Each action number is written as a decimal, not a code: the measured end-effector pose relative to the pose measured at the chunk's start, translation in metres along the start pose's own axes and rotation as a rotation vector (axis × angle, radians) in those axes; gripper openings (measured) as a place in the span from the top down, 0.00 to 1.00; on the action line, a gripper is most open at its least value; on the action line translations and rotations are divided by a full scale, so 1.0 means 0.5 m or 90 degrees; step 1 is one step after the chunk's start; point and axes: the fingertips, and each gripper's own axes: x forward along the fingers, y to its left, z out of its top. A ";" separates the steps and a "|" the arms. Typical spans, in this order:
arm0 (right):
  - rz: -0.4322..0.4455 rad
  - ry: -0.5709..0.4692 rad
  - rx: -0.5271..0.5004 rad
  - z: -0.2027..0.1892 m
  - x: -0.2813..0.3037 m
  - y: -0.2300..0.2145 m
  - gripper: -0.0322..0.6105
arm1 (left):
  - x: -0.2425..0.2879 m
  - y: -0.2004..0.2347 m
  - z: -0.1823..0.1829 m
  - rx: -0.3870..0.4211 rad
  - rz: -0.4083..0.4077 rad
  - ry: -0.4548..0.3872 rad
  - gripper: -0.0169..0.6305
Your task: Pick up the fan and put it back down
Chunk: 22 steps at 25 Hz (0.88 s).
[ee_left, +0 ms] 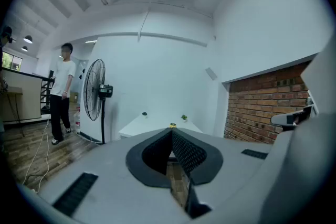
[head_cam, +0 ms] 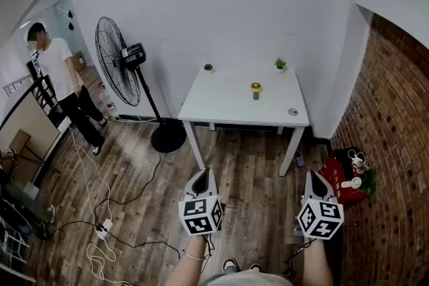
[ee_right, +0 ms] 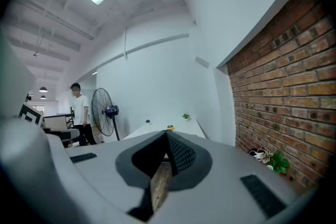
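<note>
Far to the left of my left jaws stood a person in a white T-shirt (head_cam: 62, 74). Nearer in, a tall black pedestal fan (head_cam: 118, 70) stood on the wooden plank floor (head_cam: 255, 174). My left gripper (head_cam: 202, 174) hung low, its jaws pressed tip to tip with nothing between them. Ahead of both pairs of jaws, well apart from them, was the white square table (head_cam: 221, 104). The small yellow-and-green fan (head_cam: 256, 90) stood upright on it, beyond my jaw tips. My right gripper (head_cam: 314, 177) was likewise closed and empty. To its right a red box (head_cam: 337, 179) lay beside the red brick wall (head_cam: 395, 144).
</note>
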 end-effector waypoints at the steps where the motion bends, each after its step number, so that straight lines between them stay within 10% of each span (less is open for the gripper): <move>1: -0.001 0.001 0.000 -0.002 -0.001 -0.002 0.95 | 0.000 0.000 -0.002 0.001 0.000 0.002 0.95; 22: 0.014 -0.003 0.018 -0.009 0.008 0.018 0.95 | -0.016 0.043 -0.012 0.014 0.017 0.010 0.96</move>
